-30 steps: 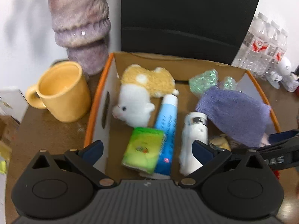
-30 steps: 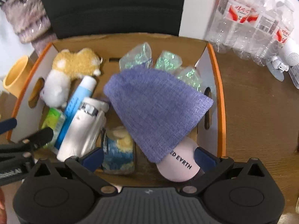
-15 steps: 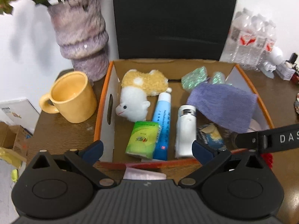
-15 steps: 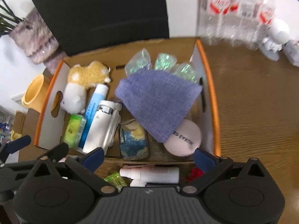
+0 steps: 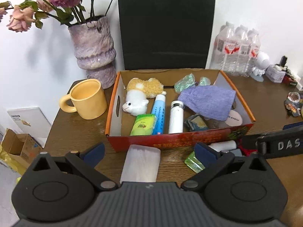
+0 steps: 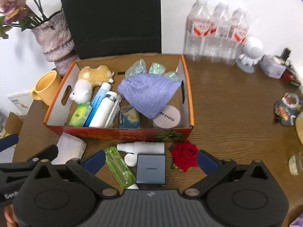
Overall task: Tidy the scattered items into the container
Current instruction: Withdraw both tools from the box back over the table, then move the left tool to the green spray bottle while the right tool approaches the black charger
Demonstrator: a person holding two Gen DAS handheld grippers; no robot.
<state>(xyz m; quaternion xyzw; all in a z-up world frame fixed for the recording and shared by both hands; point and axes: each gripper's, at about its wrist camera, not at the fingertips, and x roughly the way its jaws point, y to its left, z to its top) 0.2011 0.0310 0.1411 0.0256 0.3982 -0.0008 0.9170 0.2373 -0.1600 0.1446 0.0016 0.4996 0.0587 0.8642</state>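
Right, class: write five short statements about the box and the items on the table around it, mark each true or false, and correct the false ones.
1. The purple cloth lies inside the cardboard box. True.
2. The red rose is in the box. False: it lies on the table in front of the box.
3. The yellow mug stands outside the box. True.
4. The left hand-held gripper grips the green bottle. False: it is open and holds nothing.
5. The plush toy lies on the table. False: it is in the box.

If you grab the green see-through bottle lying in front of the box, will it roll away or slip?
The green bottle lies on its side and looks round, so a nudge would probably roll it. Its smooth, shiny plastic may slip between the fingers.
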